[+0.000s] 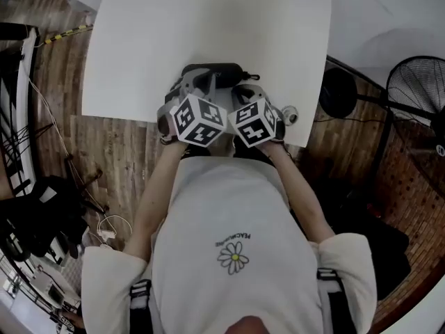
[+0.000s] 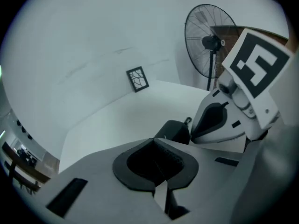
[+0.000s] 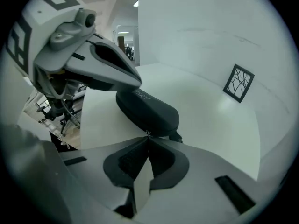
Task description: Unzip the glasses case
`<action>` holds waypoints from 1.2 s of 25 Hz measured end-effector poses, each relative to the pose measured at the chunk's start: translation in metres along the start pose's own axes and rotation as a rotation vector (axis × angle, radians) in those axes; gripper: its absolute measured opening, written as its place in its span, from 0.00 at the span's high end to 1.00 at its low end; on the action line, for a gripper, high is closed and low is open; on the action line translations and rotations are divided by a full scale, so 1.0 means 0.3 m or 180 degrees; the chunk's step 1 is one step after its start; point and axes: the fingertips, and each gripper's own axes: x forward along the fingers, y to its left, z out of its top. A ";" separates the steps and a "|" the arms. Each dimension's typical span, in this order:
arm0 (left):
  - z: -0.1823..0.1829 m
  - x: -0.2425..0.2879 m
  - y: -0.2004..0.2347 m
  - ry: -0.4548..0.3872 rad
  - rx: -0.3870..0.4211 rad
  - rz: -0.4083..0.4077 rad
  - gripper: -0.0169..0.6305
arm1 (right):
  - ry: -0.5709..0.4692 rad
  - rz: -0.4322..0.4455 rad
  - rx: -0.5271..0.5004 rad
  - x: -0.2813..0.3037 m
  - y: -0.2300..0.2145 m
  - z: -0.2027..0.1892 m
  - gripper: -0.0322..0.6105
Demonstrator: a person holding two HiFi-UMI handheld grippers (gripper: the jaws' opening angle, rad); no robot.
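A black glasses case (image 1: 217, 72) lies on the white table (image 1: 139, 54) near its front edge, with a short loop (image 1: 253, 76) at its right end. My left gripper (image 1: 186, 89) hangs over the case's left part. Its jaws are shut with nothing between them (image 2: 156, 158), and the case end (image 2: 174, 130) lies just beyond them. My right gripper (image 1: 245, 92) is at the case's right end. Its tips (image 3: 148, 136) are shut against the case (image 3: 148, 110) at the zip seam, on a small metal zipper pull (image 3: 147, 133). The case looks closed.
A small framed pattern card (image 3: 238, 83) stands at the far side of the table. A standing fan (image 1: 417, 89) is on the floor to the right, and cables and gear (image 1: 42, 221) lie to the left. The table's front edge (image 1: 125, 119) runs just under the grippers.
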 end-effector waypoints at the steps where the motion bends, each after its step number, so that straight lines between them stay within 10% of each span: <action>1: 0.008 0.008 -0.013 0.0006 0.0081 -0.0016 0.95 | -0.0023 0.0038 0.0027 -0.011 0.024 -0.004 0.94; 17: -0.019 0.039 -0.103 0.0129 0.0133 -0.0240 0.96 | 0.0333 -0.0307 -0.0738 -0.039 -0.067 -0.127 0.94; 30: -0.017 0.045 -0.103 0.0128 0.0056 -0.0304 0.96 | 0.0414 0.0248 -0.2199 0.028 -0.164 -0.033 0.94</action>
